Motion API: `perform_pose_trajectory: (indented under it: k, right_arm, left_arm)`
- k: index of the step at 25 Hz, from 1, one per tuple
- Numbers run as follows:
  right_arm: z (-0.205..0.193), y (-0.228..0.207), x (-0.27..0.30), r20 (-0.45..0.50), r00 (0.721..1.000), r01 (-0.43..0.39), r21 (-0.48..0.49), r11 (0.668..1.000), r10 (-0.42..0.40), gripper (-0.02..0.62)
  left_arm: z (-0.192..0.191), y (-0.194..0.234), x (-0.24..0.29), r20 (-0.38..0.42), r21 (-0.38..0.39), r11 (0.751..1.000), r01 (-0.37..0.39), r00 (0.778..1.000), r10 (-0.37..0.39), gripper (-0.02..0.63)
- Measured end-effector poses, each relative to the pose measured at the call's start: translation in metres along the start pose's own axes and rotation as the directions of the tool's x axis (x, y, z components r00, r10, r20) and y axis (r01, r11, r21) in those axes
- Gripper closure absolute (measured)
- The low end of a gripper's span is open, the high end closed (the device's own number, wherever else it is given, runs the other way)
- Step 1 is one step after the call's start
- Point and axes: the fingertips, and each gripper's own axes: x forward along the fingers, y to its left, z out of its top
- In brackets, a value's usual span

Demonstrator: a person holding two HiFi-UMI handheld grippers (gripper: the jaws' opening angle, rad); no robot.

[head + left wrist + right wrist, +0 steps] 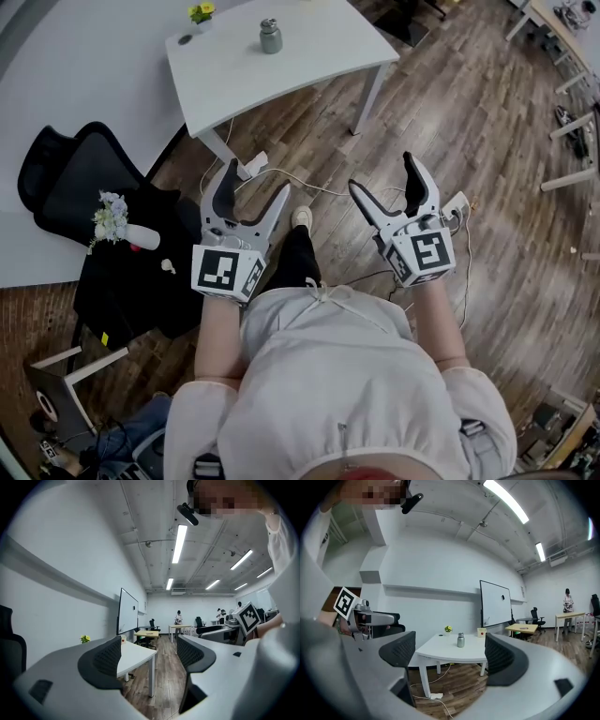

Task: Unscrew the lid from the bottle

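A small grey metal bottle (271, 37) with a silver lid stands upright on the white table (309, 56), far ahead of both grippers. The right gripper view shows the bottle (461, 640) small and distant between the jaws. My left gripper (249, 191) is held level in mid-air over the floor, open, with nothing between its jaws. To its right my right gripper (386, 181) is level too and open and empty. In the left gripper view (149, 654) only the table corner (138, 654) appears between the jaws; the bottle is out of that view.
A small yellow flower pot (201, 12) stands at the table's back left. A black office chair (112, 234) holding a vase of flowers (119, 223) is on the left. Cables and a power strip (255, 165) lie on the wood floor under the table.
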Motion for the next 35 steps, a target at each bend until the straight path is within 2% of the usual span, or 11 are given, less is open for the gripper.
perform_pose_trajectory:
  k: [4, 10, 18, 28, 35]
  right_arm:
    - [-0.005, -0.019, 0.054, -0.029, 0.999, -0.027, -0.006, 1.000, 0.026, 0.135]
    - [-0.003, -0.058, 0.169, -0.068, 0.995, -0.076, -0.014, 0.997, 0.074, 0.138]
    - [0.003, -0.095, 0.303, -0.111, 0.986, -0.127, -0.017, 0.992, 0.124, 0.140]
    - [-0.008, -0.112, 0.400, -0.172, 0.958, -0.233, 0.004, 0.972, 0.230, 0.141]
    - [-0.023, -0.122, 0.476, -0.230, 0.908, -0.358, 0.007, 0.934, 0.350, 0.141]
  left_arm:
    - [-0.008, 0.036, 0.047, -0.019, -0.002, 1.000, 0.001, 1.000, -0.001, 0.239]
    - [-0.011, 0.115, 0.137, -0.019, -0.041, 0.999, -0.032, 0.999, 0.031, 0.239]
    - [-0.022, 0.206, 0.231, -0.027, -0.048, 0.997, -0.053, 0.998, 0.051, 0.239]
    - [-0.052, 0.249, 0.286, -0.109, -0.064, 0.994, -0.090, 0.991, 0.082, 0.239]
    - [-0.083, 0.276, 0.331, -0.141, -0.042, 0.994, -0.101, 0.986, 0.094, 0.239]
